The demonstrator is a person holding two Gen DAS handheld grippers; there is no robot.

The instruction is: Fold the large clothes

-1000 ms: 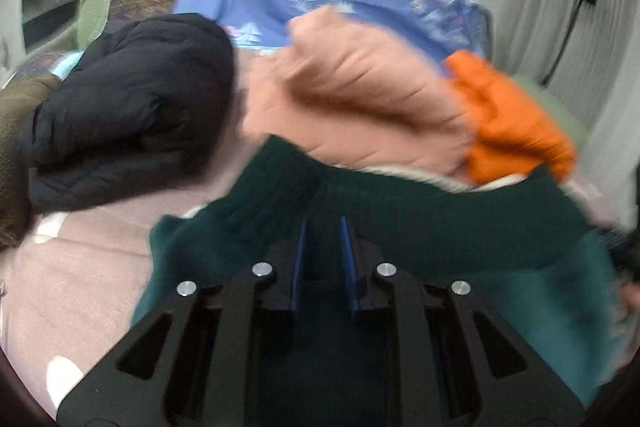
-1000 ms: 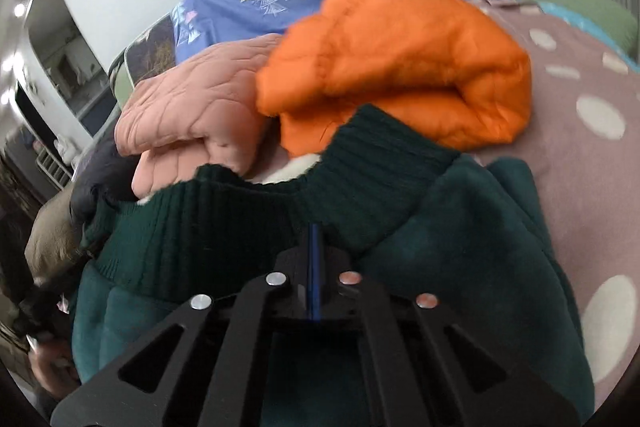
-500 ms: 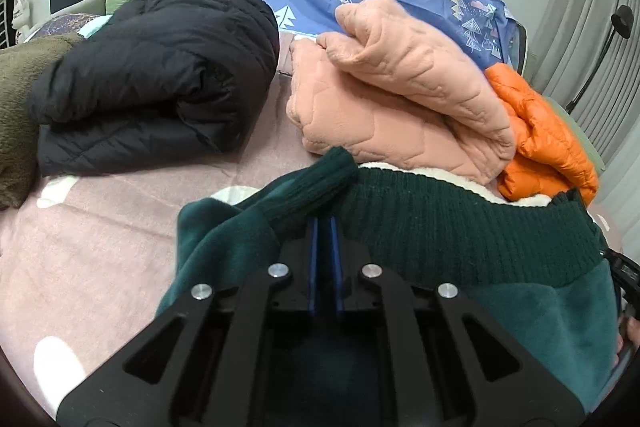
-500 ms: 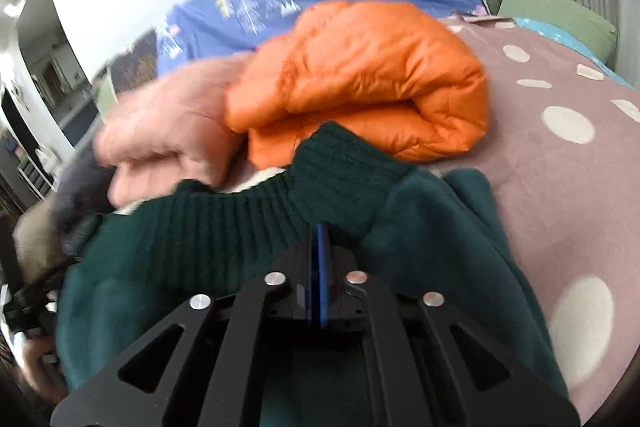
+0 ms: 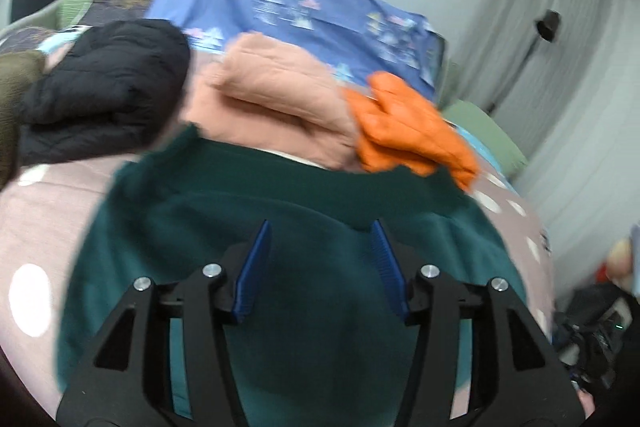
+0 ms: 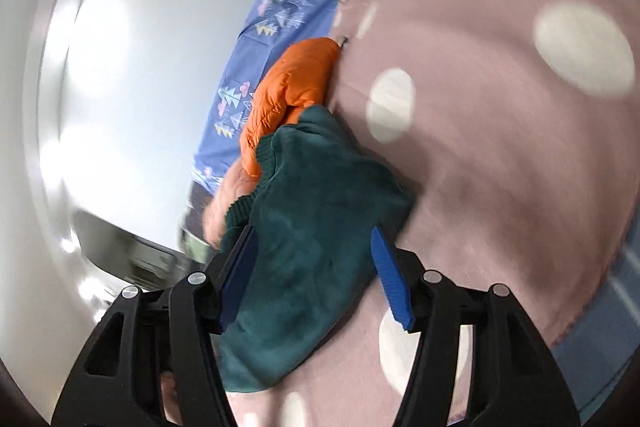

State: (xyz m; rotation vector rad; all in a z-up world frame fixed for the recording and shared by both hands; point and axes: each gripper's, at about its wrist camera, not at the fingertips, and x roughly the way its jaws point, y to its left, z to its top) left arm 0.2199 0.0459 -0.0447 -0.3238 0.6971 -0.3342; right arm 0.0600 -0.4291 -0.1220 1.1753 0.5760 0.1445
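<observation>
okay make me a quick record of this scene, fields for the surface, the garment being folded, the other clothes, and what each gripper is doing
surface: pink polka-dot bedspread
garment: dark green sweater, lying on the bedspread
other clothes: black jacket, peach quilted jacket and orange puffer jacket, bundled behind it
left gripper: jaws opening, nothing pinched, over the sweater
right gripper: jaws opening, nothing pinched, sweater edge ahead

Both wrist views look down close over the green sweater (image 5: 320,267), the right one rolled sideways
</observation>
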